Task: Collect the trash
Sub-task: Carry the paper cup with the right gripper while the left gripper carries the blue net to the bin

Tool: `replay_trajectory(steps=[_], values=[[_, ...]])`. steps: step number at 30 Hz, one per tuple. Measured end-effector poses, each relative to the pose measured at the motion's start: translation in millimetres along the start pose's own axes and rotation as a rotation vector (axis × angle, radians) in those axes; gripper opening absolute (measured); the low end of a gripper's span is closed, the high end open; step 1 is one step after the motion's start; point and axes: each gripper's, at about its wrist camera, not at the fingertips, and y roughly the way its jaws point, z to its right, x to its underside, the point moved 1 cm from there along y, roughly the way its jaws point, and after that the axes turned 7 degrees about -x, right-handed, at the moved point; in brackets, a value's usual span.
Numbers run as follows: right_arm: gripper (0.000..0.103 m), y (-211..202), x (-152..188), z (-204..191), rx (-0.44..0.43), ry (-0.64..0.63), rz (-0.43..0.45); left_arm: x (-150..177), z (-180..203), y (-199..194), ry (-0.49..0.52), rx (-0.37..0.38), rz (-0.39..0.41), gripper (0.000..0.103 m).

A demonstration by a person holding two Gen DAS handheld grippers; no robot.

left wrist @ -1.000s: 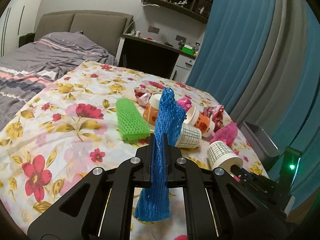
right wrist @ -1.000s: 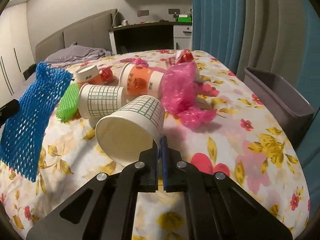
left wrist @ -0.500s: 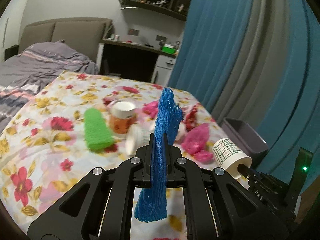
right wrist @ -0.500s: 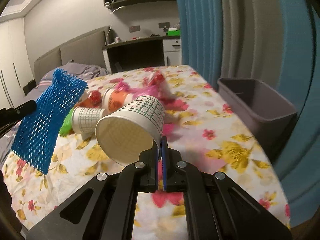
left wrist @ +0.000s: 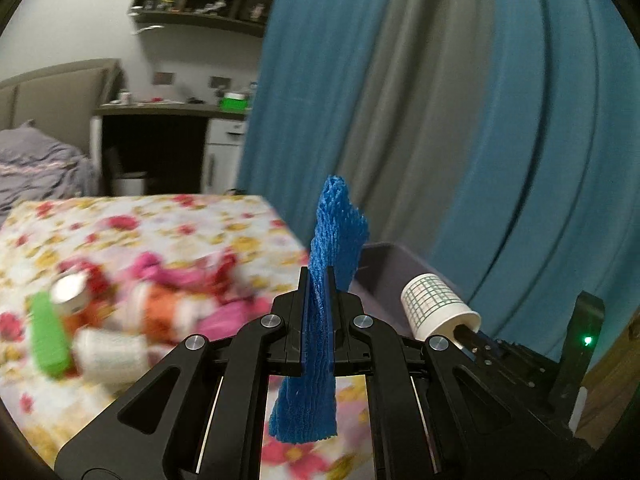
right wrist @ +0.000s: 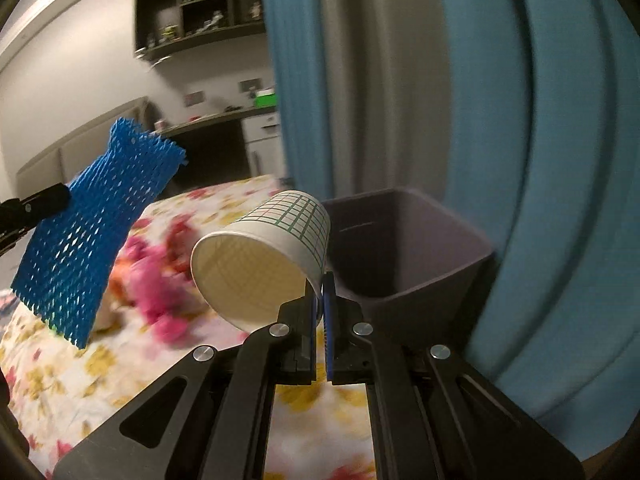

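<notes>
My left gripper (left wrist: 319, 280) is shut on a blue foam net sleeve (left wrist: 334, 236), which stands up between the jaws and hangs below them; the sleeve (right wrist: 96, 228) also shows at the left of the right wrist view. My right gripper (right wrist: 319, 292) is shut on the rim of a white paper cup with a green grid (right wrist: 264, 256), held on its side with its mouth toward the camera. The same cup (left wrist: 436, 304) appears at the right of the left wrist view. A grey plastic bin (right wrist: 420, 280) stands just beyond the cup, beside the bed; its rim (left wrist: 384, 248) shows behind the sleeve.
On the flowered bedspread (left wrist: 160, 216) lie blurred leftovers: a green net sleeve (left wrist: 48, 336), a white cup (left wrist: 110, 356), an orange cup (left wrist: 160, 312) and pink wrappers (left wrist: 224, 316). Blue and grey curtains (left wrist: 460, 120) hang behind the bin. A desk (left wrist: 160, 148) stands at the far wall.
Both grippers have swung right and risen, from over the bed's trash pile toward the grey bin, which now looms close. The sleeve and the cup stay gripped.
</notes>
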Motion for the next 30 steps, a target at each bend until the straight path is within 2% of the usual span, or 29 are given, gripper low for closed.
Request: replay_trajectory(steps=[6,15,19,30], values=[[0.004,15.1,-16.6,53.6,0.08,0.051,0.017,-13.6,53.9,56.3,0.043,0.087,-0.003,0.005],[0.004,44.9,-22.0,85.8,0.128,0.065,0.004,-17.6,104.4,132.4,0.061,0.177,-0.026,0.005],[0.004,54.8,-23.6,90.9,0.131,0.07,-0.009,-18.5,115.3,160.6,0.048,0.206,-0.044,0.006],[0.004,72.4,-25.1,107.6,0.133,0.083,-0.047,6.5,119.8,214.8,0.02,0.208,-0.114,0.006]])
